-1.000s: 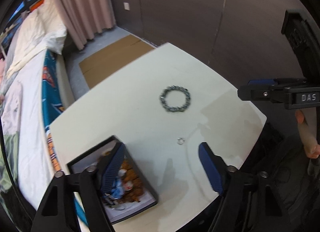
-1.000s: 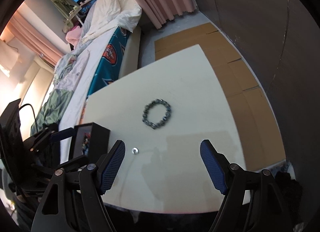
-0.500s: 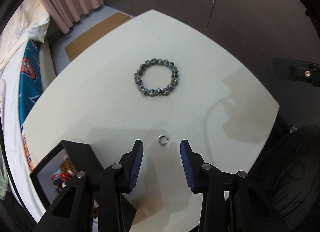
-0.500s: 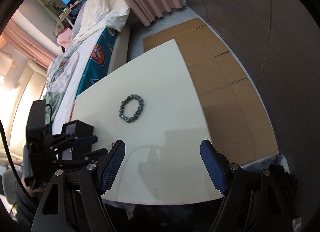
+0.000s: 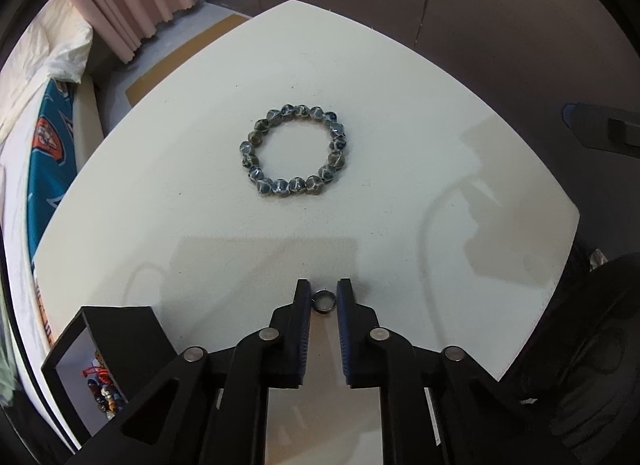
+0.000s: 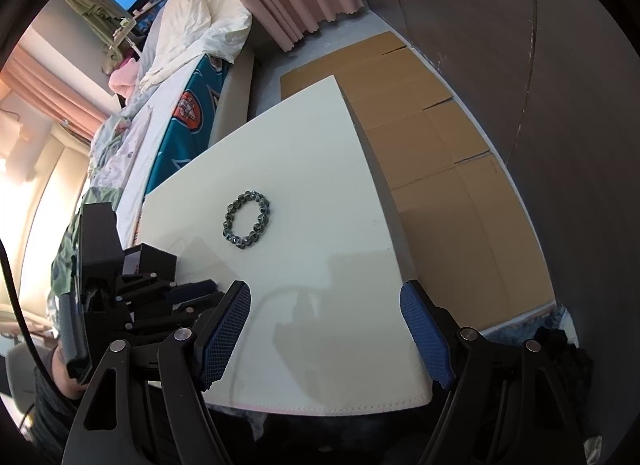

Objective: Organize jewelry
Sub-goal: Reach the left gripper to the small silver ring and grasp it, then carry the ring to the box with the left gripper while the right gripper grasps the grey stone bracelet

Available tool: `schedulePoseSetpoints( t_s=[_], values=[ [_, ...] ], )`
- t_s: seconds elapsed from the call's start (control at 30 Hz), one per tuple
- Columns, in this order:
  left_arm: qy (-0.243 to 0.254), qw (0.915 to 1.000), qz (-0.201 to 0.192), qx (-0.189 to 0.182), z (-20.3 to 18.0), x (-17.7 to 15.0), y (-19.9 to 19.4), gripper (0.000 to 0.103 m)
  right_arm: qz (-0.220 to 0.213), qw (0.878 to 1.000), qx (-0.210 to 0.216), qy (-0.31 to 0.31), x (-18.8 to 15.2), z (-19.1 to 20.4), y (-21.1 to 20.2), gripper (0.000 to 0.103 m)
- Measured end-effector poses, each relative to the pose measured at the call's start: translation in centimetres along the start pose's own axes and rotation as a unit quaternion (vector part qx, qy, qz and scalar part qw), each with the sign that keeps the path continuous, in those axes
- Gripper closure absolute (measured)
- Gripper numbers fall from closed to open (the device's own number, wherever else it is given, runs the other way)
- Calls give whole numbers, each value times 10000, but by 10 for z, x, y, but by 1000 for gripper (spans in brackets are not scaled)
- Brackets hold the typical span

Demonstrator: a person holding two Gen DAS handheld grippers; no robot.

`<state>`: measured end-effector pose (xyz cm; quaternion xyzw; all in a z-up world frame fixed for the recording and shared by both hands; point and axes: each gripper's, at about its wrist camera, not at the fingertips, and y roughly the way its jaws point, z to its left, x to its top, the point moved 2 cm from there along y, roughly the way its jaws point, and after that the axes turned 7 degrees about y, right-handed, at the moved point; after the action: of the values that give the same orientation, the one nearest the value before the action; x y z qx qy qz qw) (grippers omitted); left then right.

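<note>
Two pieces of jewelry are lying loose on the white worktop (image 5: 400, 113): a small metal ring (image 5: 323, 301) near the near edge and a blue-grey bead bracelet (image 5: 295, 151) toward the middle. We are working the ring first. The left tongs (image 5: 323, 297) are pointing steeply down and closing, with the ring sitting between the blue pads; a sliver of gap seems to be showing on each side, so we are judging the grip not yet made. The right tongs (image 6: 325, 335) are hanging wide apart above the near edge, grasping nothing.

The black box (image 5: 106, 349) is standing at the near left corner, open, with beaded pieces showing inside. We are reading it as where the ring goes.

Next move, as we judge it: finishing the pinch squarely so the thin ring is not skidding or flipping, then lifting and carrying it over to the box. The bracelet is waiting, untouched.

We are finding no readable writing or brand marks in these views.
</note>
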<state>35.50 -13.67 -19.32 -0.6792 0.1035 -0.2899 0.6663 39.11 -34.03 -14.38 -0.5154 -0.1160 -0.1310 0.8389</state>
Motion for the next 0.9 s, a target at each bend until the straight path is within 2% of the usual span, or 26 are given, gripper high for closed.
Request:
schedulePoseSetpoints(
  t_s=[0.13, 0.43, 0.6, 0.73, 0.9],
  values=[
    [-55, 10000, -73, -4, 0, 1, -5, 90, 35, 10000, 48, 22, 2, 4, 6, 25],
    [-263, 9986, -445, 52, 27, 10, -40, 90, 167, 9994, 229, 178, 12, 23, 31, 26],
    [-330, 9979, -534, 127, 43, 12, -56, 90, 253, 9992, 271, 175, 17, 39, 49, 36],
    [-419, 9971, -612, 189, 61, 9, -72, 90, 389, 9989, 231, 159, 23, 50, 67, 51],
    [-501, 9961, -682, 252, 83, 8, -85, 90, 380, 9992, 33, 126, 30, 62, 84, 62]
  ],
)
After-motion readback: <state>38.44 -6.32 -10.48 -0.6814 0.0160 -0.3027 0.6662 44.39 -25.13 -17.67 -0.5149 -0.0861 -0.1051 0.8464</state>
